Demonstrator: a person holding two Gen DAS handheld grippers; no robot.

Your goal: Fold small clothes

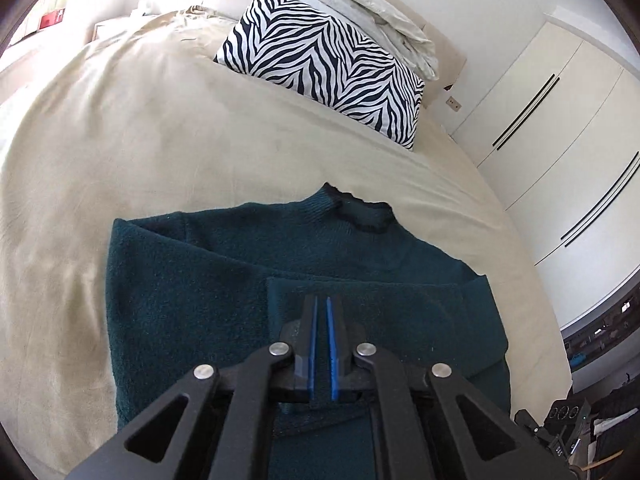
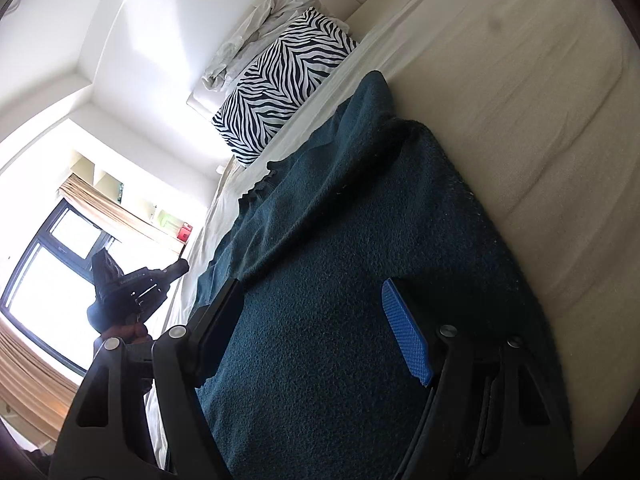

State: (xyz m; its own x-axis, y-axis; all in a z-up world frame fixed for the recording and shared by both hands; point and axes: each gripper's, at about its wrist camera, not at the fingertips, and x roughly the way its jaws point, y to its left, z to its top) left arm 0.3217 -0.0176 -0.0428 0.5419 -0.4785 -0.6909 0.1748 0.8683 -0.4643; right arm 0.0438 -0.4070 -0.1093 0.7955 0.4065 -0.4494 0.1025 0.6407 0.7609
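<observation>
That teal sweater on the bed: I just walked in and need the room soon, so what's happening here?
A person is folding the sweater on the bed with two handheld grippers. The left gripper is shut, with nothing visibly between its pads, above a sleeve already laid across the body. The right gripper is open, low over the sweater, gripping nothing. A zebra pillow lies at the head of the bed. Folding looks partly done.

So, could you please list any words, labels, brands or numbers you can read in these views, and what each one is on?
None can be read.
Red box on the shelf by the window: any print is too small and blurred.
Dark green sweater: no label or logo shows.
Zebra-print pillow: pattern only, no text.
</observation>
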